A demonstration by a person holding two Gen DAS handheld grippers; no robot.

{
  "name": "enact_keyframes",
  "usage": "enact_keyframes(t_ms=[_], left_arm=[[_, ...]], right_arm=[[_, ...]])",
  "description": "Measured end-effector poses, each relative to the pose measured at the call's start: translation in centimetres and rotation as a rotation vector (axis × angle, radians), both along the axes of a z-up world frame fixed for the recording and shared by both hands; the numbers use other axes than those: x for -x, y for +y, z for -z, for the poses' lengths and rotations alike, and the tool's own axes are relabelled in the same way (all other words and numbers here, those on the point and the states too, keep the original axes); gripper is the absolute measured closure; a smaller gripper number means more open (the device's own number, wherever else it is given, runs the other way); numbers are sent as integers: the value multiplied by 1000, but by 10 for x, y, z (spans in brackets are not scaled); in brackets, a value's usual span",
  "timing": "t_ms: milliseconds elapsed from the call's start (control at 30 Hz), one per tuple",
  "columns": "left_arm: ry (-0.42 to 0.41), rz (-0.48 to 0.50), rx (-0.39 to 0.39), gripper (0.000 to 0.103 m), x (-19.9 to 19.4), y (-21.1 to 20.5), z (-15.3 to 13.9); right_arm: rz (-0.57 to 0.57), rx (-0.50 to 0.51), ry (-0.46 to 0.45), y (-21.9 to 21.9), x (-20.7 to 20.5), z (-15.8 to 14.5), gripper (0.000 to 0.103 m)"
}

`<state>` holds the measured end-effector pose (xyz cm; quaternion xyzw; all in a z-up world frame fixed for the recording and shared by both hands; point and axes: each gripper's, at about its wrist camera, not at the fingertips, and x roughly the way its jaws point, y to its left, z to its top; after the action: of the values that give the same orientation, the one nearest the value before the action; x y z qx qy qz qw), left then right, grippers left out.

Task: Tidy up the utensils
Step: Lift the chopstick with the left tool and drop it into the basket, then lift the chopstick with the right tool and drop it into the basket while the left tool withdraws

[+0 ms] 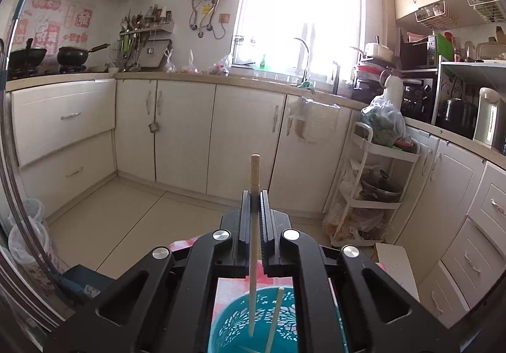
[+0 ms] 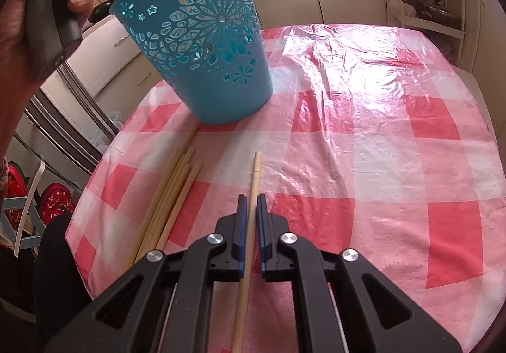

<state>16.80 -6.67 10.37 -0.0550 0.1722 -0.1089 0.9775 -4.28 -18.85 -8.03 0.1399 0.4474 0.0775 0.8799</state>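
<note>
Left gripper (image 1: 255, 195) is clamped on 1 chopstick (image 1: 254, 226), jaws pinched tight with no gap showing. Stick runs between the pads, blunt end poking out past the fingertips, thin end hanging down into the blue bin (image 1: 253, 321) below. A 2nd chopstick (image 1: 274, 318) leans inside the bin already. From this view the bin sits right under my left gripper, on the red-and-white check cloth.

Right gripper (image 2: 252, 198) is also closed on 1 chopstick (image 2: 251, 210), pads squeezing it about mid-length, tip reaching forward over the tablecloth (image 2: 363, 147). Gripper points down at the table.

Right view: bin (image 2: 202, 46) stands on the far left part of the table, cut-out flower pattern facing me. Loose pile of chopsticks (image 2: 172, 198) lies flat on the cloth just left of my right gripper, between it and the bin, ends near the bin base. I count roughly 6, can't be exact where they overlap.

My left hand (image 2: 41, 2) shows top left, wrapped round its gripper handle, above and beside the bin rim.

Background: cream cabinets, white cart.
</note>
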Motion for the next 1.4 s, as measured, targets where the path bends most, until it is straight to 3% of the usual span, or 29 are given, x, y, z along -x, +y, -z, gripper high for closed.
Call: enact_keyframes(t_ms=[367,400,467,533,700,767,833,933,1000,1100,1200,1400], left_arm=[[163,3,-91,95,-5,10,48],[170,-1,-94,89,-1,14,48],[166,-21,-92,63,9,24,48],[149,-42,-77,53,25,38,46],[174,-52,-46,46,60,78,48],[195,-58,-33,44,75,93,52],[223,-64,-17,41,90,109,60],[274,-83,1,37,110,129,76],[328,-101,18,36,123,144,94],[408,-124,35,36,136,166,120],[473,-148,38,36,144,185,142],[511,-162,61,36,154,202,158]], right_arm=[[-7,7,-1,0,0,0,96],[-11,6,-1,0,0,0,95],[-19,13,2,2,0,-1,92],[-27,17,7,4,0,-2,88],[-38,86,17,14,-1,-4,86],[-37,126,25,19,-2,-4,89],[-54,240,12,30,-1,-4,97],[-77,323,-3,41,2,-5,97],[-65,251,18,33,2,-6,97],[-62,26,-1,14,13,-19,97],[-76,-150,-80,3,26,-47,97],[-69,-345,-286,-9,14,-128,97]])
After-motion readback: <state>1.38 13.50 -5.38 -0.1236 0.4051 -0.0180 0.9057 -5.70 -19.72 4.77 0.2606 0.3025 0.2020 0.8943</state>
